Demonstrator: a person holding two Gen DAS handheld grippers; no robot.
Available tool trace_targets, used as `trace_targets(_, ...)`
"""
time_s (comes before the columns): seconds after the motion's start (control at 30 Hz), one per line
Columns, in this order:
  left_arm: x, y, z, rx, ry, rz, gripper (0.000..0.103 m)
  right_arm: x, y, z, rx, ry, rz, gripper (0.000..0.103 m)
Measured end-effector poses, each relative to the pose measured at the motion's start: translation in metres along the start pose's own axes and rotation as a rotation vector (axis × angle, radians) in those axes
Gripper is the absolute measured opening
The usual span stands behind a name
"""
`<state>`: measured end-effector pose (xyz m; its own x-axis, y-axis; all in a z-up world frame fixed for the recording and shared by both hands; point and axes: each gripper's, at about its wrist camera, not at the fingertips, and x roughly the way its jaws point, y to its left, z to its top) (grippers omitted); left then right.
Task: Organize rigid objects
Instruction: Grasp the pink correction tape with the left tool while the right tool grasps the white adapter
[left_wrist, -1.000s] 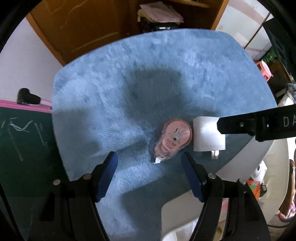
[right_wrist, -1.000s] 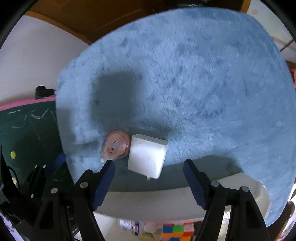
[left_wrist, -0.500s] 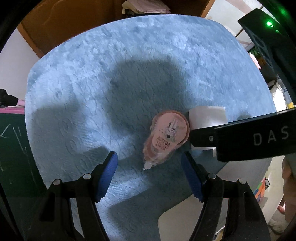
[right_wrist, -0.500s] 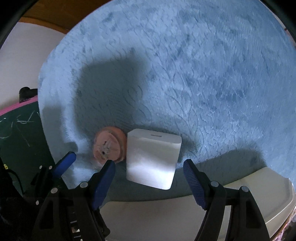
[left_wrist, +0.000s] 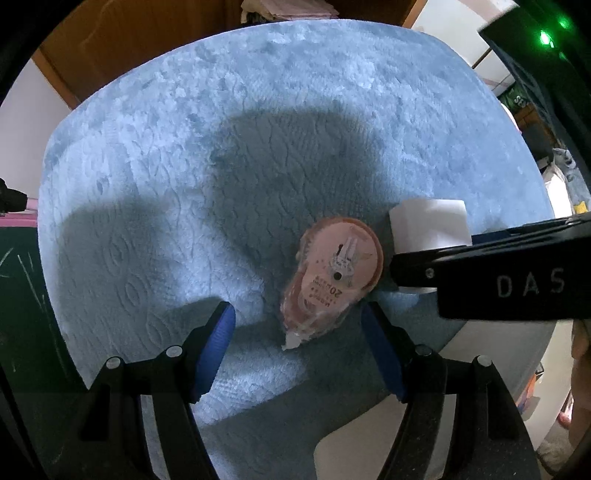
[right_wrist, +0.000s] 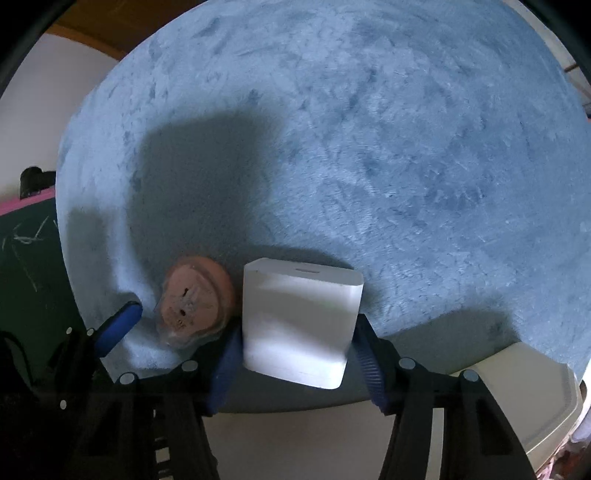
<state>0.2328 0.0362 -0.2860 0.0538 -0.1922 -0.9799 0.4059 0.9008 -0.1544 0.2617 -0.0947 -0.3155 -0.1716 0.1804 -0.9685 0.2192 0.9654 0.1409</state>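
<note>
Tape dispenser (left_wrist: 334, 275): lower centre, on blue rug (left_wrist: 258, 129), between wide-open left gripper (left_wrist: 297, 349). White adapter (right_wrist: 301, 325): just beside it, right gripper (right_wrist: 295, 354) pads touching both sides.

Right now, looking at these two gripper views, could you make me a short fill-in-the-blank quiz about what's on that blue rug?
1. The right gripper has its fingers on either side of the ____ plastic power adapter.
2. The pink round correction tape dispenser lies between the open fingers of the ____ gripper.
3. Both things rest on a fluffy ____ rug.

Missing: white; left; blue
</note>
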Motion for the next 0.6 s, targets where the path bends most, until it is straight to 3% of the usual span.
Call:
trace_targets(0.33, 0.01, -0.001, 0.025, 0.025, 0.035, -0.026, 0.074, 0.003, 0.001, 0.009, -0.029, -0.025, -0.08, 0.057)
trace_targets(0.47, 0.014, -0.002, 0.035, 0.023, 0.05, -0.034, 0.074, 0.007, 0.008, 0.006, -0.023, -0.023, -0.062, 0.056)
trace_targets(0.6, 0.019, -0.013, 0.042, 0.06, 0.058, 0.011, 0.074, 0.004, -0.003, 0.01, -0.004, -0.009, -0.02, 0.056)
